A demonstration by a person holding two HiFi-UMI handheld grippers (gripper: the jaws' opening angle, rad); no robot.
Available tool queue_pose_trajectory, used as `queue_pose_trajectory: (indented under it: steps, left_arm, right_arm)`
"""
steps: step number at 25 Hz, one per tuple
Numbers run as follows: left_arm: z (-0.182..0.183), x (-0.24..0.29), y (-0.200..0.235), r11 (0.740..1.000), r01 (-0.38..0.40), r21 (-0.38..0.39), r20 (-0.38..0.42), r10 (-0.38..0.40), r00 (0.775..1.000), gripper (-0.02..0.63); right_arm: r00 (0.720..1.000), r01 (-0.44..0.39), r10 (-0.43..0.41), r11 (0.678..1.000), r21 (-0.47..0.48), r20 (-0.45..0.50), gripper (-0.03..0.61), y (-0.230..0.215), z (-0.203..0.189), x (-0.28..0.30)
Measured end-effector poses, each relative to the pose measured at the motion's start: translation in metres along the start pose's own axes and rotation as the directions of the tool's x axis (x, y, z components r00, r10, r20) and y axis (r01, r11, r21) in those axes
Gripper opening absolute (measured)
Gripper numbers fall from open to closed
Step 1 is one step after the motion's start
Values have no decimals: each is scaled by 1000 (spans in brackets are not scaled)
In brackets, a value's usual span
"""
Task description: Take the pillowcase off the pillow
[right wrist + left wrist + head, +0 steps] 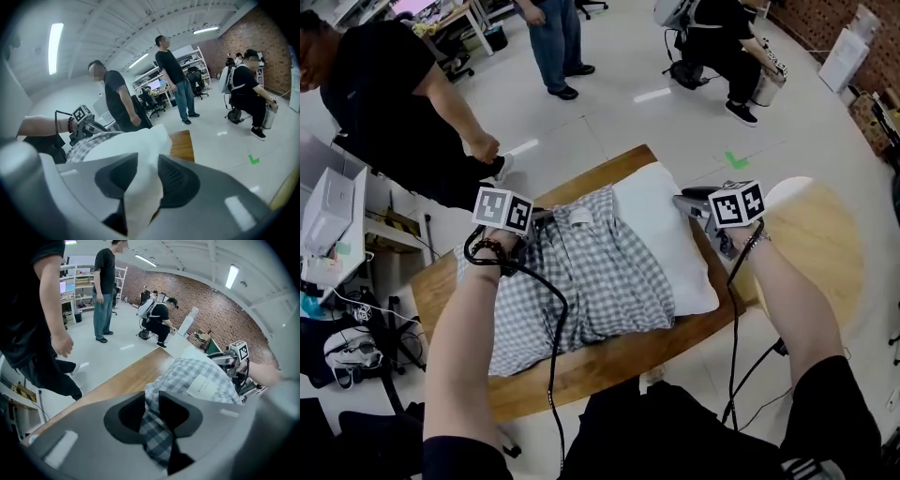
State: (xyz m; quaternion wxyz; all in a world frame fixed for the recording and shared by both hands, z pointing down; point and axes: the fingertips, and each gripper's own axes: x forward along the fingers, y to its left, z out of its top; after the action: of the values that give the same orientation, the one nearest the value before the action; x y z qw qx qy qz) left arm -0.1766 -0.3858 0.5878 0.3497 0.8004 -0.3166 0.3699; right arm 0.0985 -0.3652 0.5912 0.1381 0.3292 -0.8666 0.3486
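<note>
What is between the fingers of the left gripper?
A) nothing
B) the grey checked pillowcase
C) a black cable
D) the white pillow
B: the left gripper view shows a fold of the checked pillowcase running between the fingers of the left gripper.

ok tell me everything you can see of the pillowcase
The pillowcase is thin grey-and-white checked cloth, woven cotton by the look, with a small white label near its far edge. It lies wrinkled on the wooden table, covering the part of the white pillow at the head view's left; the rest of the pillow is bare. A fold of it runs between the left gripper's parted jaws. The right gripper has only pillow between its jaws.
</note>
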Motion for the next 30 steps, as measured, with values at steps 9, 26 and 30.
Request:
queue_pose_trajectory:
  steps: [9,26,30]
  left_arm:
    - [-13,-10,-16,1000,-24,-15,88,25,996,107]
    - [-91,-92,-119,990,-143,12,258,136,957,110]
    - [-105,-100,-147,991,-132,-13,323,129,937,116]
  right_arm:
    - [1000,-9,9,999,-53,-3,143,19,-6,-27]
    - [998,-48,33,958,-283,-56,154,98,-83,-79]
    - [996,-53,25,930,-363,-82,161,102,-102,-90]
